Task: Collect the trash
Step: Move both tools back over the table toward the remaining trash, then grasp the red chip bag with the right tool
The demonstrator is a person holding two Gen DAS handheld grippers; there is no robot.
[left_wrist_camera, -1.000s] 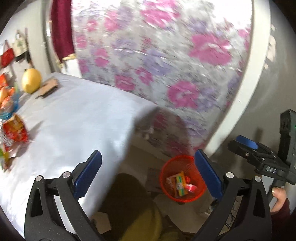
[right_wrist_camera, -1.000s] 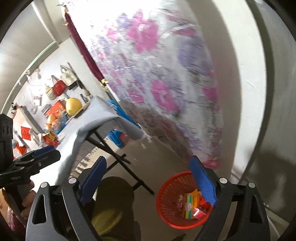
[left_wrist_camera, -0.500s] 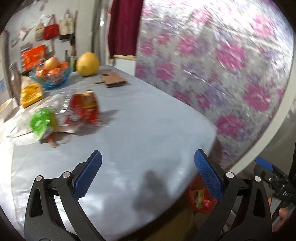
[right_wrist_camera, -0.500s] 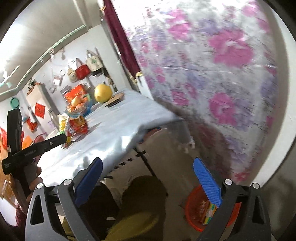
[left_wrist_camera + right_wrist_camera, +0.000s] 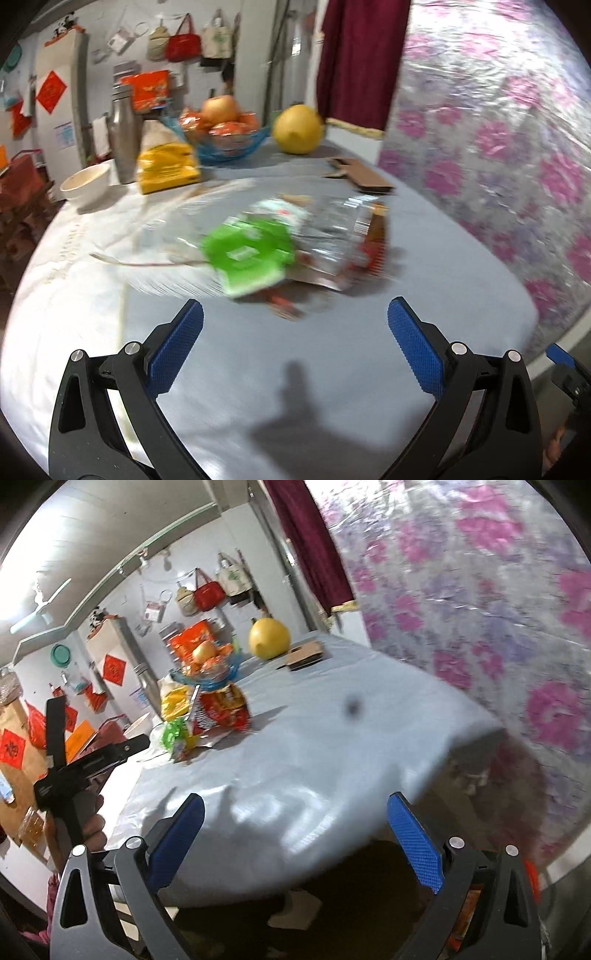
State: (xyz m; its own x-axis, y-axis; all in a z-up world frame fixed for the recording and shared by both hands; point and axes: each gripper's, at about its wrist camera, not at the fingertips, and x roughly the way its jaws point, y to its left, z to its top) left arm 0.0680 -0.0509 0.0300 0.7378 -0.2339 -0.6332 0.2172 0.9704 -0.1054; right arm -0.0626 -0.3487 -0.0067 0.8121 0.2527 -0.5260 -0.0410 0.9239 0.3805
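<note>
Approach step: left gripper [image 5: 295, 325] and right gripper [image 5: 295, 812] both wide and empty, wrapper pile [image 5: 288, 247] at twelve o'clock, next calling for closing on one piece.

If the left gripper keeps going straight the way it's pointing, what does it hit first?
Most likely the green wrapper at the near edge of the trash pile; the open left gripper has only bare tablecloth before it, though blur makes depth uncertain.

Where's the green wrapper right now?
In the left wrist view the green wrapper lies mid-table, ahead of the open left gripper, against the crumpled clear and red packet on its right.
</note>
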